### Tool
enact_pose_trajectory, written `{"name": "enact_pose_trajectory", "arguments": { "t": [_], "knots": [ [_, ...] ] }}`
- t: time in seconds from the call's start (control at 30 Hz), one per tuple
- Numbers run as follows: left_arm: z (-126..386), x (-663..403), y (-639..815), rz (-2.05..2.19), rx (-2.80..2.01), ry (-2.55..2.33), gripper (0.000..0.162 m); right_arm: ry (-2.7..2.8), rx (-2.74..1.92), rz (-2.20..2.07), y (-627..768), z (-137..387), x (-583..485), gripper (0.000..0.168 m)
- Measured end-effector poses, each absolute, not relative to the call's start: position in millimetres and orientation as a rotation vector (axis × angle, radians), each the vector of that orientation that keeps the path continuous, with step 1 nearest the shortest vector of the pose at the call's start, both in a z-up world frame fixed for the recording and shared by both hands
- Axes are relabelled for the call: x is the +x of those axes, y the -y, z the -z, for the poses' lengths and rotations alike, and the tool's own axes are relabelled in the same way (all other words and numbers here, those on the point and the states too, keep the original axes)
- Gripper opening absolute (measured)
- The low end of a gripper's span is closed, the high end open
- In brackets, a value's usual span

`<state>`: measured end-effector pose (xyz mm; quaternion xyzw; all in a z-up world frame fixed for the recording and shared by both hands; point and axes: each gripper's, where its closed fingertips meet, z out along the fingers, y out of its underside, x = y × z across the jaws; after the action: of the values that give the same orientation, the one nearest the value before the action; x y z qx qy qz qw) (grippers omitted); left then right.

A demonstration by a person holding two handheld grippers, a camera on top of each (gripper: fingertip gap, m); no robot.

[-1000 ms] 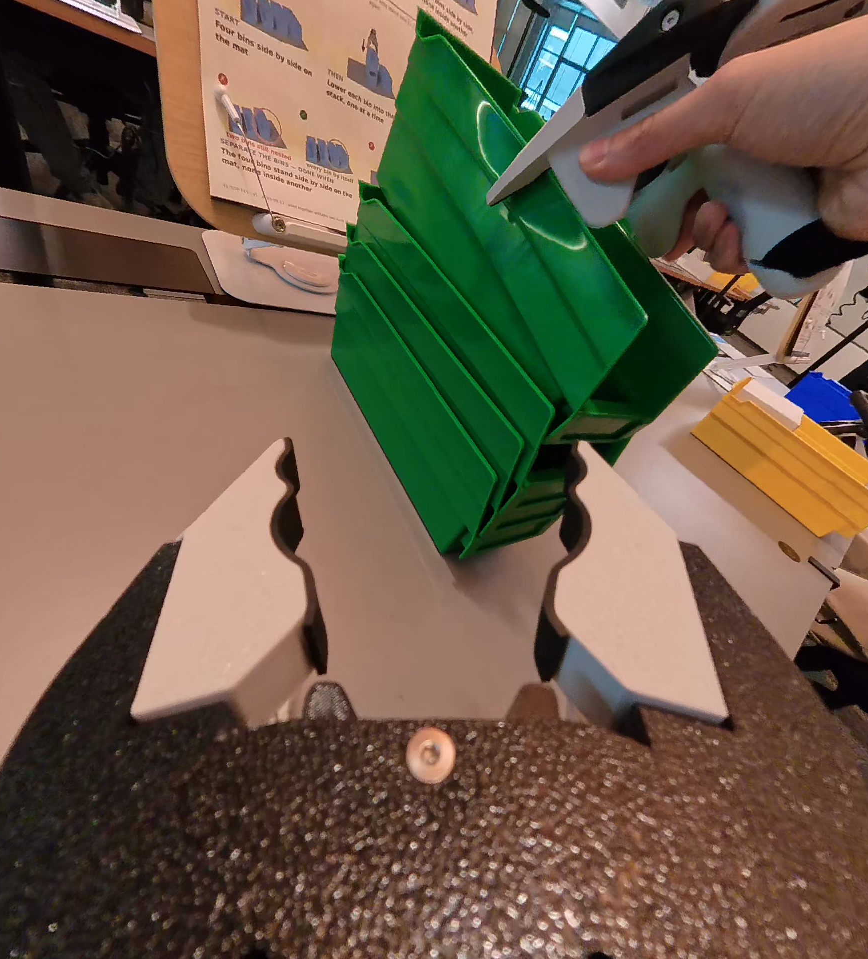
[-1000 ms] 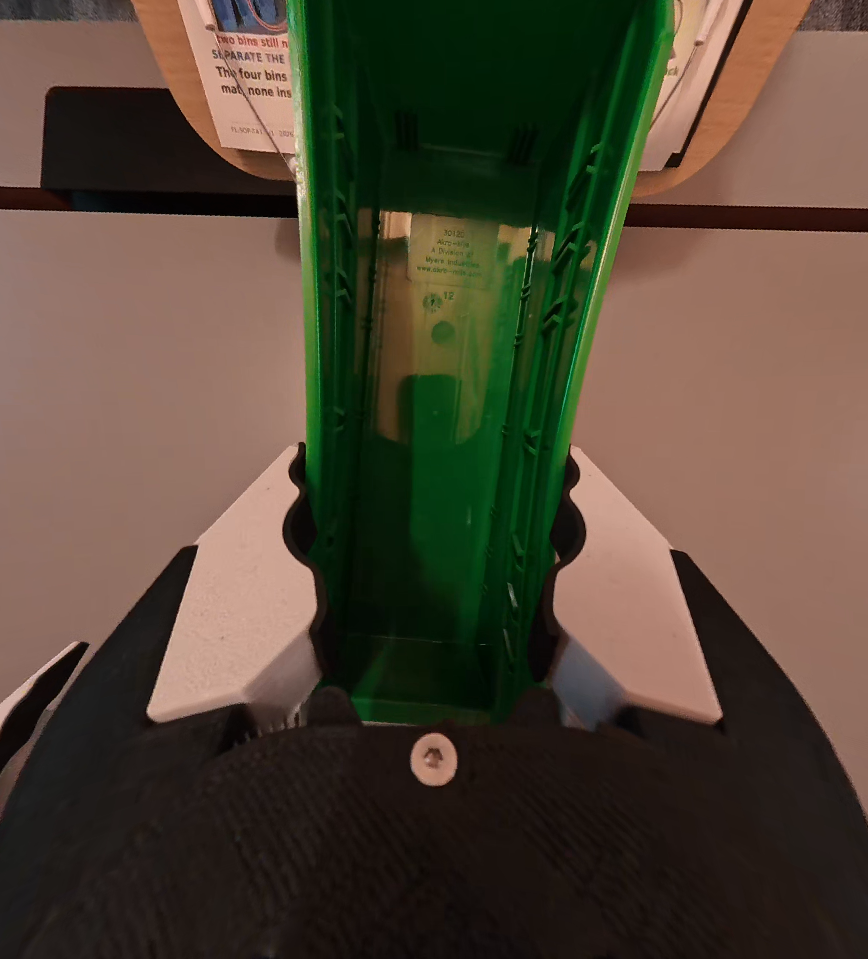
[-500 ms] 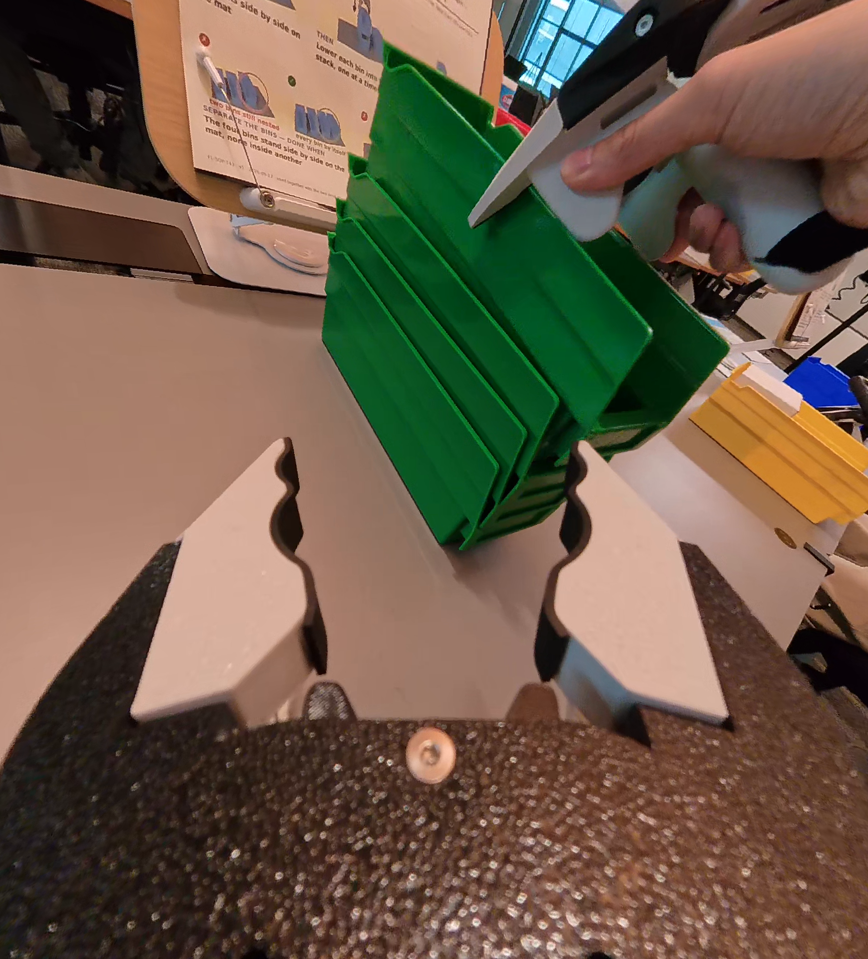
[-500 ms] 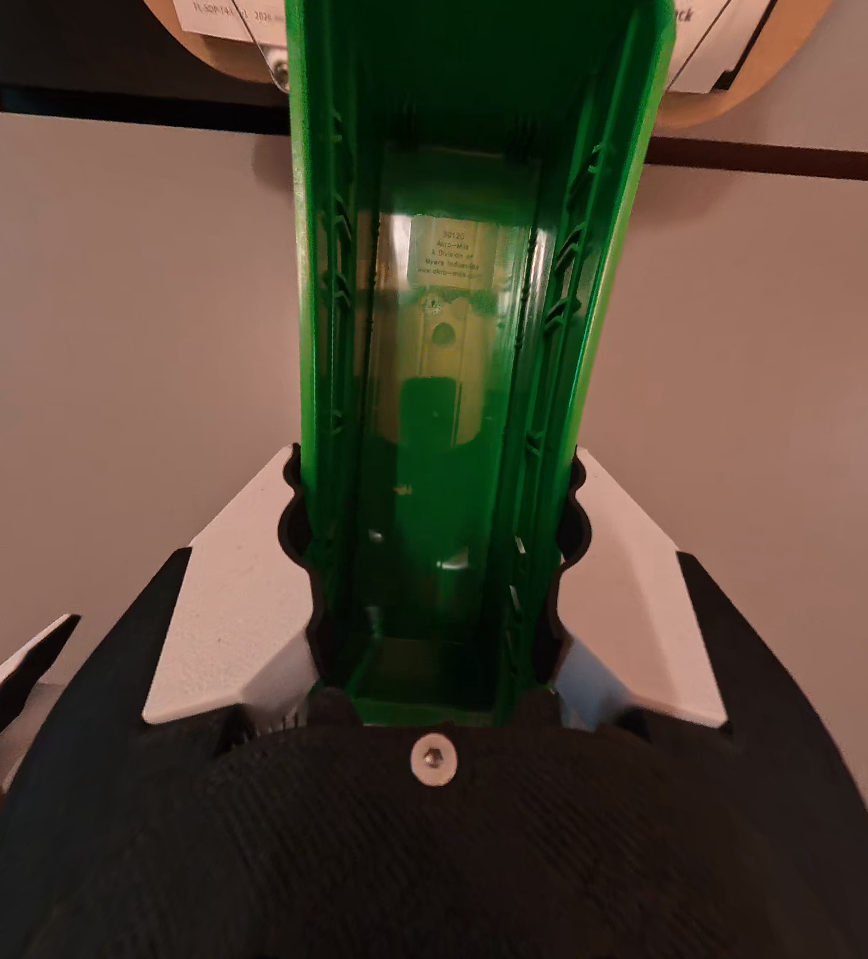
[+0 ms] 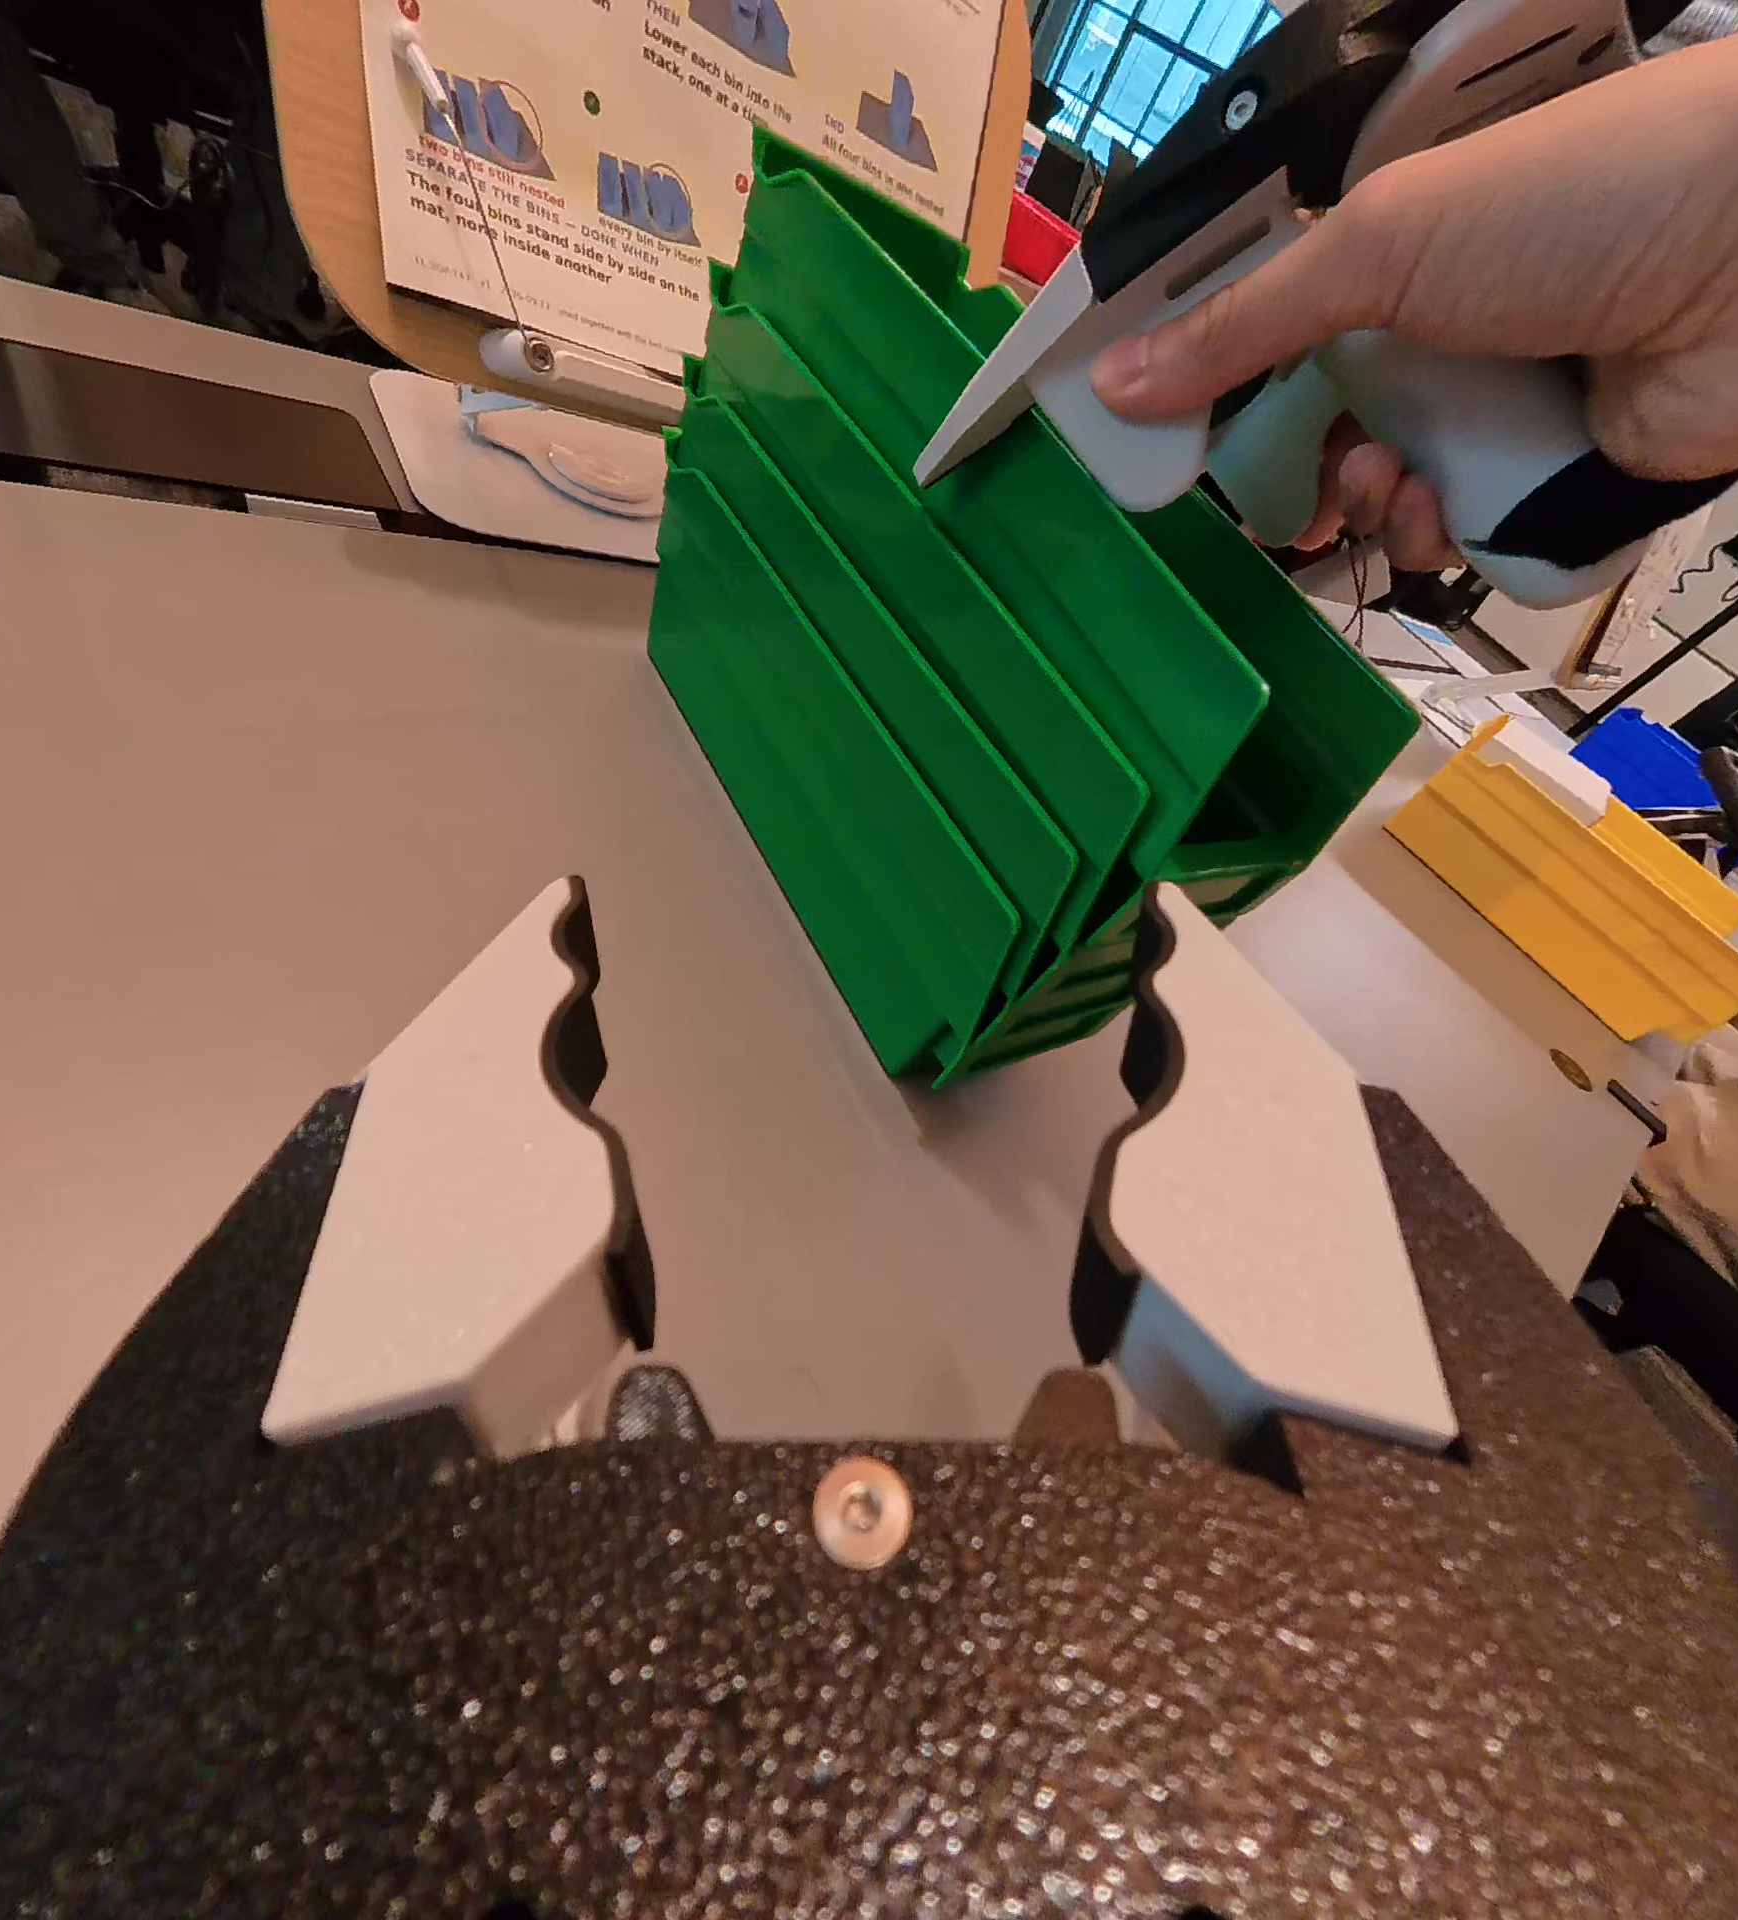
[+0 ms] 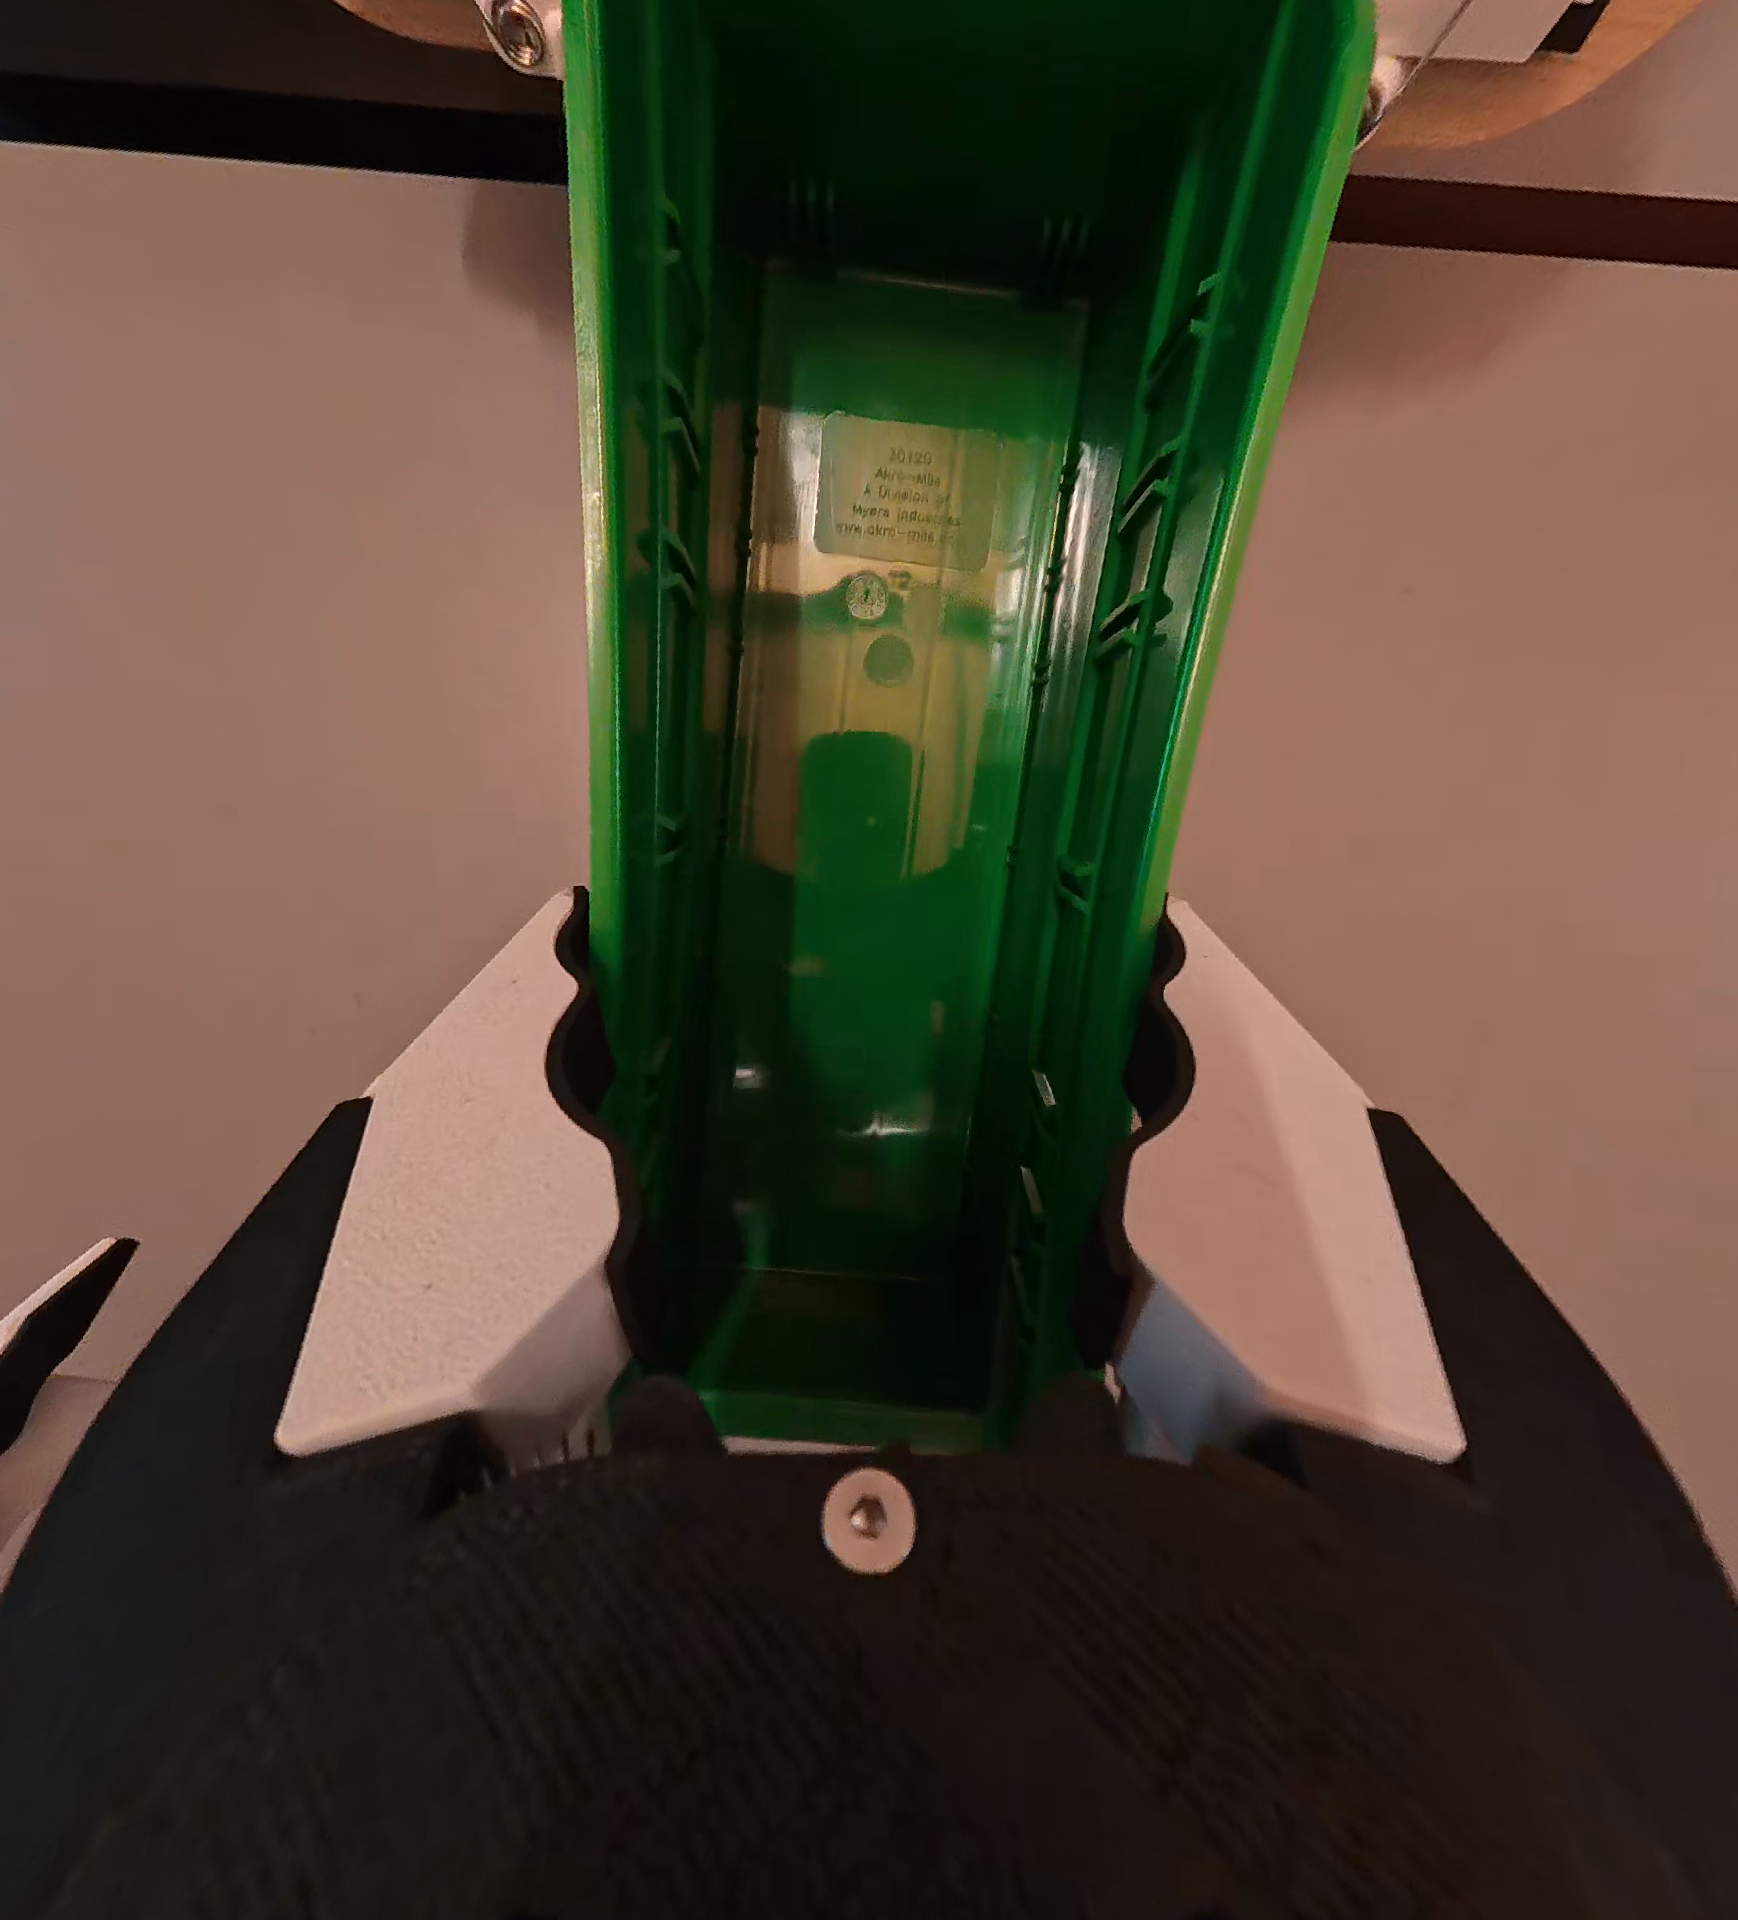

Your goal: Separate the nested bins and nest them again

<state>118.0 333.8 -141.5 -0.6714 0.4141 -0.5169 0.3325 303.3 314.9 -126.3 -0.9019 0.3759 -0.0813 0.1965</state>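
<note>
while the right gripper (image 6: 870,1132) clamps the top green bin (image 6: 948,623) across its width, long axis running straight ahead (tilted, nested in the stack (image 5: 844,779) on the table (image 5: 221,779)); left gripper (image 5: 865,1122) gapes empty just before the stack's near end.

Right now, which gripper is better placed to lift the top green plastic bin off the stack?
Right: the right gripper already clamps the top green plastic bin; the left gripper hangs open short of the stack.
</note>
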Motion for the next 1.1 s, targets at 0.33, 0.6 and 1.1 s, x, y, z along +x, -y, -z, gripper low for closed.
{"name": "enact_pose_trajectory", "arguments": {
  "t": [0.33,0.6,1.1],
  "knots": [
    [146,122,-327,1.345,-1.760,-1.114,0.101,-0.977,-2.668,0.238,-311,135,298,0.126],
    [151,123,-326,1.317,-1.776,-1.132,0.102,-0.897,-2.608,0.163,-322,95,306,0.116],
    [171,128,-330,1.225,-1.857,-1.150,0.107,-0.590,-2.212,-0.040,-261,53,345,0.115]
  ]
}}
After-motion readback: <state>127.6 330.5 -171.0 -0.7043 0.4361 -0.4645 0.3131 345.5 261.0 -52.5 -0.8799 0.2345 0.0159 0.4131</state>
